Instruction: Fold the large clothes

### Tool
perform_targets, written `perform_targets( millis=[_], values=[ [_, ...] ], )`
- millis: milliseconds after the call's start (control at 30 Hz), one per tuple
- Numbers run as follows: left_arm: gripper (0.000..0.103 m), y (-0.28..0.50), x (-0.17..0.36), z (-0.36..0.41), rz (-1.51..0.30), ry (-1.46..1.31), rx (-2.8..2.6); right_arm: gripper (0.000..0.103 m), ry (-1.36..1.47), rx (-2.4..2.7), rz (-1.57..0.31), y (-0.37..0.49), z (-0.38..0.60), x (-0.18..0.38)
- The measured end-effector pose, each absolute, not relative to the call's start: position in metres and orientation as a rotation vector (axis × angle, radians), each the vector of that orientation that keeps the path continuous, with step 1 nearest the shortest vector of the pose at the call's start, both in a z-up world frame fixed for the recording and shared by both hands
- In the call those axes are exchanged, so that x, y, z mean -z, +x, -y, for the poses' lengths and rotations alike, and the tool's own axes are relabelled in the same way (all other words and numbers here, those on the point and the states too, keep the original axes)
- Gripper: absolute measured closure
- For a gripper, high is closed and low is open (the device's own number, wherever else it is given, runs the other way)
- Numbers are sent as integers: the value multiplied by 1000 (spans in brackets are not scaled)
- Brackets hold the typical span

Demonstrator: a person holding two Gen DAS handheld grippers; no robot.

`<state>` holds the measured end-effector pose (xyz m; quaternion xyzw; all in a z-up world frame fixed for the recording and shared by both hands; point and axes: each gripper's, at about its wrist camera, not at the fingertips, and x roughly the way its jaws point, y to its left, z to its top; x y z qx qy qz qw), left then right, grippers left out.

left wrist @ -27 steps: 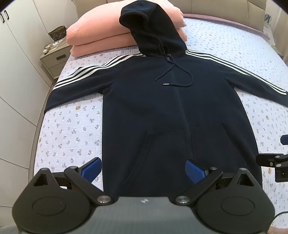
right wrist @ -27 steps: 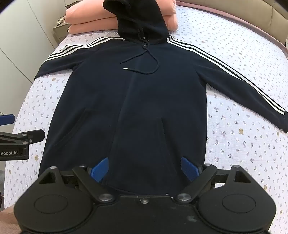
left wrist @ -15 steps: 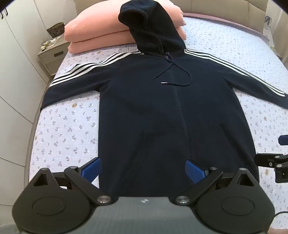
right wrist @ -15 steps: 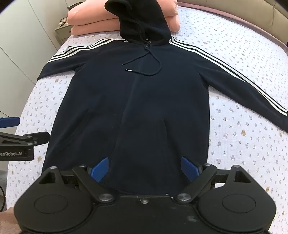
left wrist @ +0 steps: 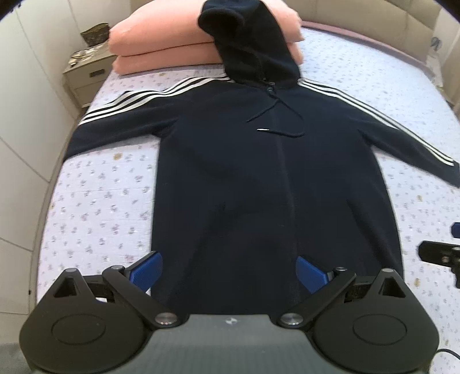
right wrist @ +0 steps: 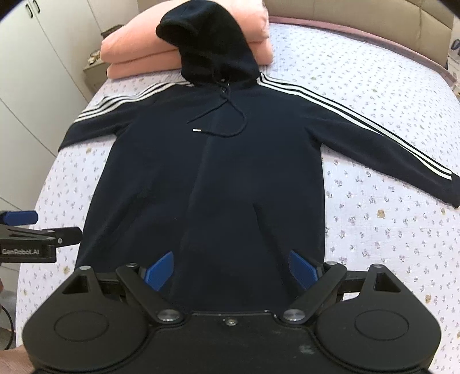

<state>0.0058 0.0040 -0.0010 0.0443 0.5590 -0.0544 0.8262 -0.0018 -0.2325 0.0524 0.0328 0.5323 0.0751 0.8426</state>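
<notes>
Both views have drawn back; the hoodie (left wrist: 258, 187) lies flat beyond both grippers' spread, empty jaws.

hoodie (left wrist: 258, 187) hem: hidden behind gripper body | nightstand (left wrist: 86, 77) clutter: too blurred to tell

both wrist views steeply above hoodie (left wrist: 258, 187)

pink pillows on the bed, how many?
2. They are stacked at the head of the bed: the upper pillow on the lower pillow. The hoodie has its hood draped over both, hiding their middles; more behind can't be ruled out.
</notes>
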Motion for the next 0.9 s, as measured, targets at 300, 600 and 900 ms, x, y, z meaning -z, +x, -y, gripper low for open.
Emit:
perform_targets(
  millis=[300,600,900],
  values=[
    [2,3,-2,-6,-1177,82,105,0,84,-195,-1105,-3,234,-56],
    [2,3,-2,-11,-1151,83,65,0,77,-189,-1097,-5,231,-54],
    [2,4,-9,-14,-1107,98,42,0,77,-195,-1100,-6,228,-50]
  ],
)
